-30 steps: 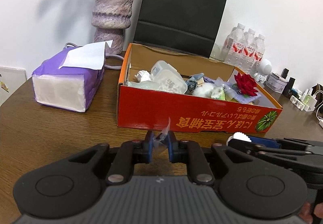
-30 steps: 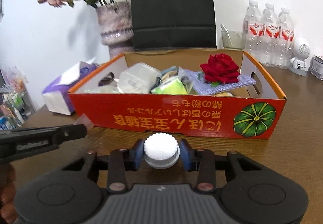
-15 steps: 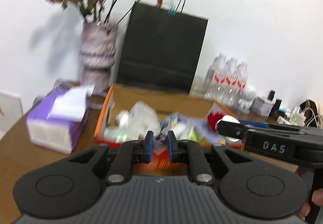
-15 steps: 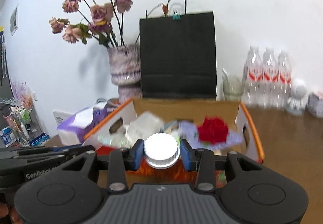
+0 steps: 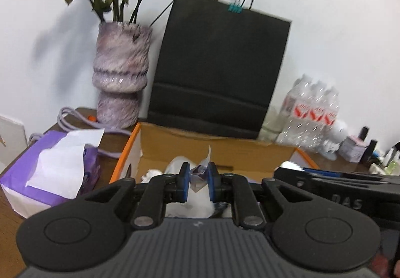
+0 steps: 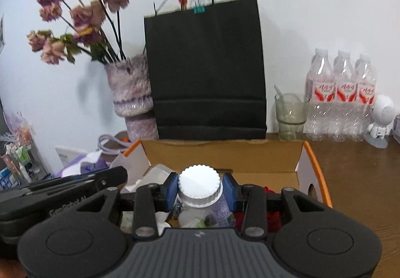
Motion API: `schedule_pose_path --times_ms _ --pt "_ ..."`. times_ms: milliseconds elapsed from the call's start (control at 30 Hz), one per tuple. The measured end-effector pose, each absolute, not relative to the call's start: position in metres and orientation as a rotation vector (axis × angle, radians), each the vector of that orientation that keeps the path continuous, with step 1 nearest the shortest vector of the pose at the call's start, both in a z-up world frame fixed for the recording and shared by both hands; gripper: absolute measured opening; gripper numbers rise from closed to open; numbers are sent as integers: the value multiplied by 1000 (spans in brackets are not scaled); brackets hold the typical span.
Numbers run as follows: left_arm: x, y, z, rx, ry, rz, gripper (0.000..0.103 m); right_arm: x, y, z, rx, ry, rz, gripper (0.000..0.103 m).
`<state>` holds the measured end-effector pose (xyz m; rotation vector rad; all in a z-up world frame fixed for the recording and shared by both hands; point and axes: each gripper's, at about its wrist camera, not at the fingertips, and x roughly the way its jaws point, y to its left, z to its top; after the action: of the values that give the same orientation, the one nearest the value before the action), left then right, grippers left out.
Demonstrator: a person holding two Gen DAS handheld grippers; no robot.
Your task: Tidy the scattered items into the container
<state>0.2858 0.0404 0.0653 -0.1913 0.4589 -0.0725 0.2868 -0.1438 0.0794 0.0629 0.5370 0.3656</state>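
An open cardboard box (image 5: 225, 150) with orange edges lies below both grippers, its far wall (image 6: 225, 155) also showing in the right wrist view. Several small items fill it. My left gripper (image 5: 198, 179) is shut on a small clear plastic wrapper (image 5: 201, 173) and hangs over the box's left half. My right gripper (image 6: 200, 189) is shut on a white ribbed bottle cap (image 6: 200, 185), with the clear bottle under it, above the box's middle. Each gripper shows at the edge of the other's view.
Behind the box stand a black paper bag (image 6: 207, 70) and a purple vase (image 5: 120, 77) of dried flowers. A purple tissue pack (image 5: 55, 168) lies to the left. Water bottles (image 6: 342, 95), a glass cup (image 6: 290, 112) and a white figurine (image 6: 380, 120) stand at the right on the wooden table (image 6: 355, 178).
Both grippers rose from in front of the box's red front wall and moved forward over it, each keeping its hold. The box interior now lies beneath the fingers.
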Motion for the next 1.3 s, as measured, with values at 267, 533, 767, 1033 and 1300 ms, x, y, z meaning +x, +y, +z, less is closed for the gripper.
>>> schedule_pose_path --times_ms 267,533,767,1033,1300 --pt "289 42 60 -170 479 -68 15 292 -141 70 36 563 352 37" --pt "284 48 71 -146 454 39 103 292 -153 77 67 565 315 103" --pt "281 50 78 -177 456 11 103 289 -157 82 88 580 319 103" --pt "274 46 81 -173 458 3 103 281 -159 89 69 557 281 103" --pt "246 42 94 -166 430 -30 103 256 -168 94 81 542 258 103"
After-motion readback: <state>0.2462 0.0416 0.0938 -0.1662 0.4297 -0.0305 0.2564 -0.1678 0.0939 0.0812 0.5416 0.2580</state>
